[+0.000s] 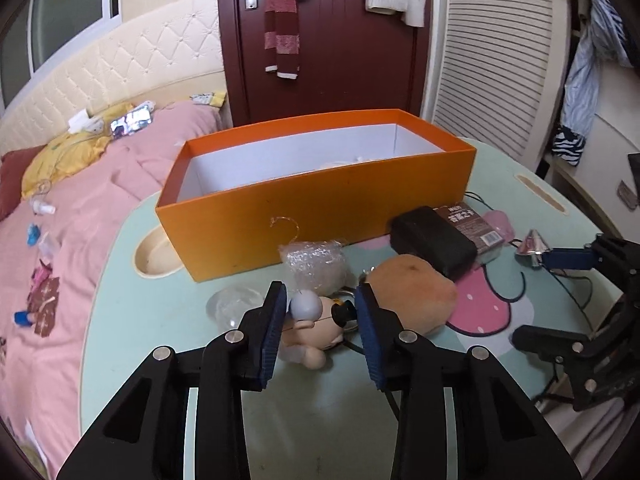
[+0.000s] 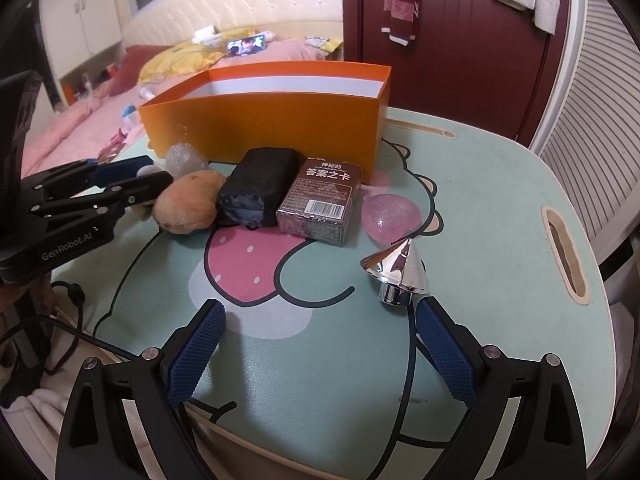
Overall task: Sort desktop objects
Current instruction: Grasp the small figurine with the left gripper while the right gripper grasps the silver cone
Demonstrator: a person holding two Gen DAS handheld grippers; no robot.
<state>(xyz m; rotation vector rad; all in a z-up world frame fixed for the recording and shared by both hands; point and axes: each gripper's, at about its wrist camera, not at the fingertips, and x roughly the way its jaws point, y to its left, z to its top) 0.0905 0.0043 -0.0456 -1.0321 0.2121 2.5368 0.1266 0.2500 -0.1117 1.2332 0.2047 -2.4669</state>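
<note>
An open orange box (image 1: 320,216) (image 2: 280,128) stands at the back of the table. My left gripper (image 1: 320,300) is open, its jaws on either side of a small doll figure keychain (image 1: 316,328); it also shows in the right wrist view (image 2: 140,172). A tan plush (image 1: 412,292) (image 2: 188,204), a black case (image 1: 432,240) (image 2: 260,188), a brown card box (image 1: 476,224) (image 2: 320,204) and bubble wrap (image 1: 316,260) lie near it. My right gripper (image 2: 318,316) is open and empty; a silver cone (image 2: 396,272) (image 1: 532,246) stands by its right finger (image 2: 444,344).
A pink translucent shell (image 2: 390,216) lies right of the card box. A clear dome (image 1: 232,304) lies left of the doll. The table (image 2: 500,200) has slots at its edges. A pink bed (image 1: 80,220) is to the left, a door (image 1: 340,40) behind.
</note>
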